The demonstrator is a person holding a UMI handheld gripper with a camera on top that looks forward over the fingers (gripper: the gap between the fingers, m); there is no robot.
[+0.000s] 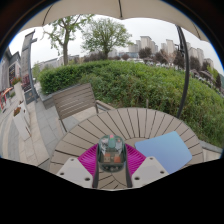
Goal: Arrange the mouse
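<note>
Partly hidden, mouse clenched between gripper jaws above slatted table.

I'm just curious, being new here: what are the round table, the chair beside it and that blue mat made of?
Table: looks like wooden slats, matte grey-brown, with gaps between the boards. Chair: apparently a woven or mesh back on a frame. Blue mat: smooth, flat, perhaps rubber or fabric.

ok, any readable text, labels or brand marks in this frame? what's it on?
None readable.
Mouse between the gripper fingers: no logo legible.
Blue mouse pad on the round slatted table: plain.
Sign beyond the chair: too small and blurred to read.
</note>
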